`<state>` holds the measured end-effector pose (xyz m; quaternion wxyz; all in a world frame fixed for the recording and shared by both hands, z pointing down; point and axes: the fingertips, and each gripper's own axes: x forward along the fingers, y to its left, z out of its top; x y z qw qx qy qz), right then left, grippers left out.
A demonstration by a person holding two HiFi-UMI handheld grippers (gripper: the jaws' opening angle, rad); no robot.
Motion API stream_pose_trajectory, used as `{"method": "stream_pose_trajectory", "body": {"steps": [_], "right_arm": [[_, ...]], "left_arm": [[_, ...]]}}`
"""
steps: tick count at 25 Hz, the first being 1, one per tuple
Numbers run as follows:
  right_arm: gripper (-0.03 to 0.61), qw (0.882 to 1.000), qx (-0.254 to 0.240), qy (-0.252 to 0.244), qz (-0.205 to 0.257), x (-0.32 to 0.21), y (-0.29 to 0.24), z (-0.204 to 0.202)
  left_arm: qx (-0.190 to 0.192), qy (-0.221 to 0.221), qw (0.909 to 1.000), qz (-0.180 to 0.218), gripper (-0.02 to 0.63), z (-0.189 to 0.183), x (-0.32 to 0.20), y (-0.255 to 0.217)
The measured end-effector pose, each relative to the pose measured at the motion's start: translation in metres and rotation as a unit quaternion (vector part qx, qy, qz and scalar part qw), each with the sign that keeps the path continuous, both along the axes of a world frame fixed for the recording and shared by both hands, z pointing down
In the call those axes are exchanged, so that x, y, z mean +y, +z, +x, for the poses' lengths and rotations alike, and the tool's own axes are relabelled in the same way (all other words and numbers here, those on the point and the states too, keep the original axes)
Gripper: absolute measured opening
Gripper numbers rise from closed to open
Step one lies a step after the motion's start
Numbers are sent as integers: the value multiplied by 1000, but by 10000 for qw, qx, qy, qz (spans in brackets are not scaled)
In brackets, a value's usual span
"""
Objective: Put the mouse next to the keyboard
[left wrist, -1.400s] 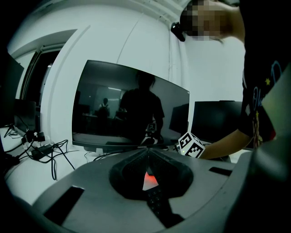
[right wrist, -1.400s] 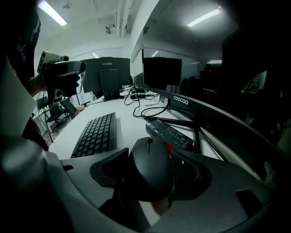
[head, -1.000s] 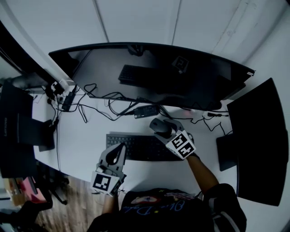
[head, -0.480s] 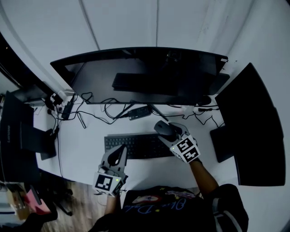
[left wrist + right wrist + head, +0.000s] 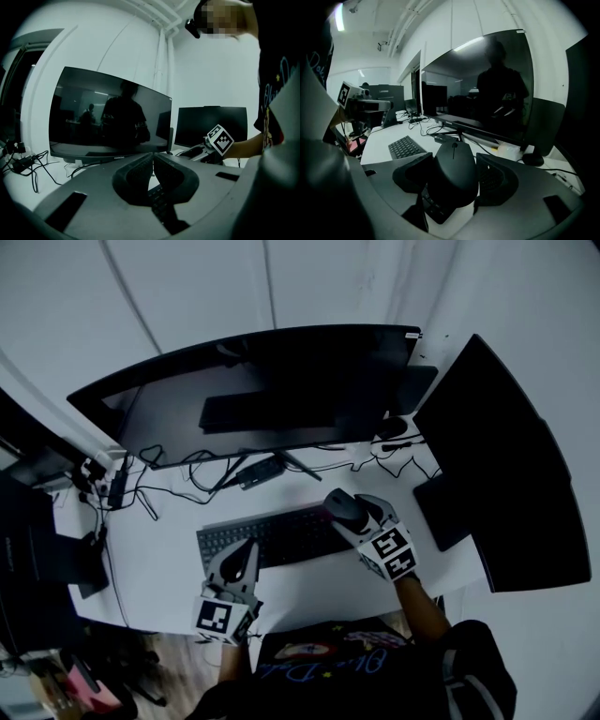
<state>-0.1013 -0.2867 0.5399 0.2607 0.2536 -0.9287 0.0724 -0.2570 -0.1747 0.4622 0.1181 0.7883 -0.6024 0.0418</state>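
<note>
**Black plastic mouse clamped by its flanks, over the keyboard's right end**

Right of centre in the head view, the right gripper (image 5: pixel 354 514) holds the computer mouse (image 5: pixel 343 508). The right gripper view shows both jaws pressed against the mouse's sides, its domed back and scroll wheel facing up. A corner of the black keyboard (image 5: pixel 272 535) shows beneath the mouse there, so it appears to hang above the keyboard's right end, not yet set down on the white desk (image 5: pixel 159 563).

The mouse looks like a light, rigid shell, so little force should carry it. Its smooth, rounded flanks are the weak point: they taper, and a tilted squeeze could let it squirt out. The narrow waist, where the jaws sit now, is probably the best hold, as it keeps pressure off the top buttons and wheel. No cable is visible on it.

At lower left, the left gripper (image 5: pixel 240 559) hangs over the keyboard's near edge. Its jaws are pressed together with nothing between them. A curved monitor (image 5: pixel 253 390) fills the upper frame.
</note>
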Motion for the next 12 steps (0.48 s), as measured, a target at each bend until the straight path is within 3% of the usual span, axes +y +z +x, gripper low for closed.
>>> {"method": "stream_pose_trajectory", "body": {"steps": [12], "right_arm": [[272,9942,59,1055,-211,0,15,74]], "left_arm": [[26,632,9980,-69,4,42,-23,8]]}}
